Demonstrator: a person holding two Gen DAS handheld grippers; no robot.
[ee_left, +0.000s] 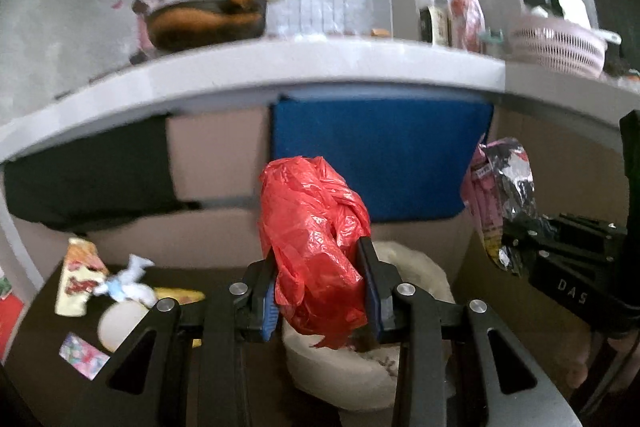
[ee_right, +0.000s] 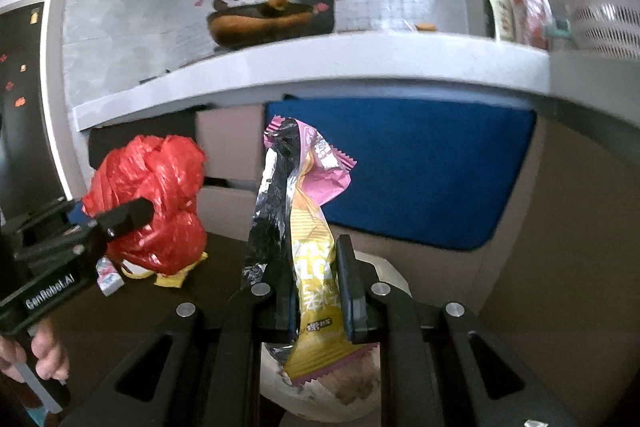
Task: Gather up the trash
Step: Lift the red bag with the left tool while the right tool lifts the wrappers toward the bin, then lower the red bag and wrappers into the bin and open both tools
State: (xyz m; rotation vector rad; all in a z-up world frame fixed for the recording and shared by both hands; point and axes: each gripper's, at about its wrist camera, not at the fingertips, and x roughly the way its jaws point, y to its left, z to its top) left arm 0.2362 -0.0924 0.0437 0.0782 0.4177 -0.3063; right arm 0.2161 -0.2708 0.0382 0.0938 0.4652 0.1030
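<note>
Trash everywhere, going left to right. On the dark floor at the far left: a cream and red snack packet (ee_left: 78, 277) standing on end, a crumpled white and blue wrapper (ee_left: 128, 281) just beside it, a bit of yellow wrapper (ee_left: 180, 294) behind that, a pale round lid-looking thing (ee_left: 120, 323) under it, and a small colourful packet (ee_left: 83, 355) lying flat nearest the camera. Hard to say what the round thing really is.

Then the left gripper (ee_left: 320, 291), jaws clamped on a scrunched red plastic bag (ee_left: 312, 251), lifted clear of the floor. Bag bulges up above the fingertips and hangs a little below them too. Right under it, a white bin (ee_left: 340, 379) with a pale liner, mouth facing up.

Further right, the right gripper (ee_right: 316, 291), jaws closed on a pink and yellow snack wrapper (ee_right: 312, 267) with silver foil inside showing, standing upright between the pads. Also held in the air, above the same bin (ee_right: 384, 267). From this side, the red bag (ee_right: 152, 203) sits well to the left, with a hand (ee_right: 36, 351) gripping that tool's handle.

Behind all of it: a blue mat (ee_left: 380, 159) hanging off the white counter (ee_left: 280, 67), with a dark wok (ee_left: 204, 23), a red bottle (ee_left: 466, 11) and a pink basket (ee_left: 560, 47) on top.
</note>
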